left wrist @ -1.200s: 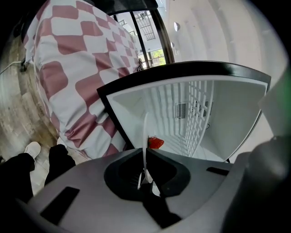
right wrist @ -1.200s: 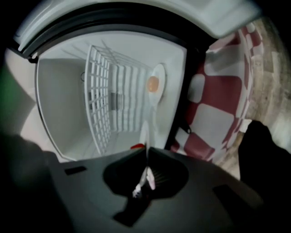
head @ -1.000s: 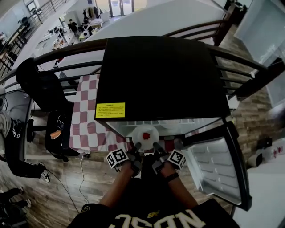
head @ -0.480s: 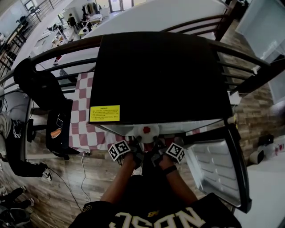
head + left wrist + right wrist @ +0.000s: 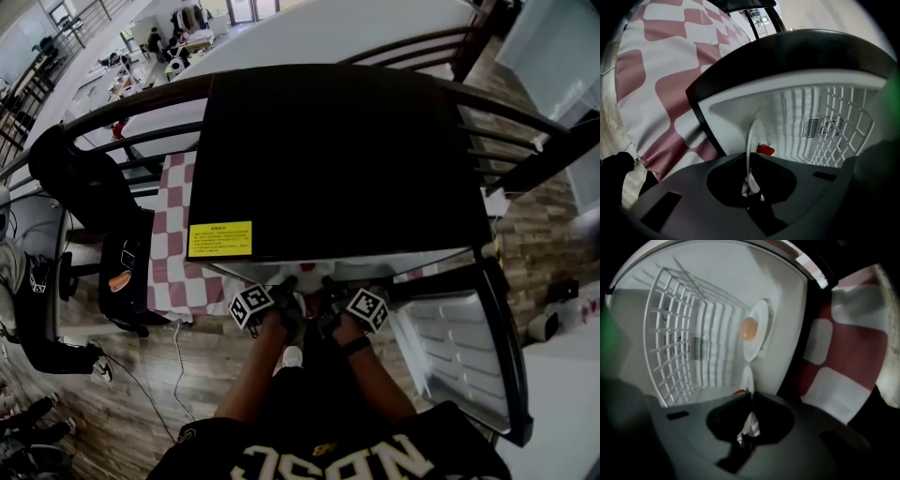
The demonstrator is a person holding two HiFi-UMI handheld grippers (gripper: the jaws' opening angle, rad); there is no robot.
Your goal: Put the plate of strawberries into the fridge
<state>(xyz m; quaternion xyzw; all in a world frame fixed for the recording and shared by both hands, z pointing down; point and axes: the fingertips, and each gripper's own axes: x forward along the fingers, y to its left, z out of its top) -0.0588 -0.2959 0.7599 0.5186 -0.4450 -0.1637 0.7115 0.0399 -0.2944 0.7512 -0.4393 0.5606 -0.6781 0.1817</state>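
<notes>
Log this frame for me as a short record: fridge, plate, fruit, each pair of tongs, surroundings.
fridge: black fridge, door swung open
plate: white plate, held at the fridge mouth
fruit: one red strawberry visible on the plate
left: left tongs shut on the plate rim
right: right tongs shut on the plate rim
surroundings: red-and-white checked cloth beside the fridge

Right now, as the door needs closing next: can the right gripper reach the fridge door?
Probably not: the right gripper is shut on the white plate, as is the left gripper; the fridge door stands open at its right.
</notes>
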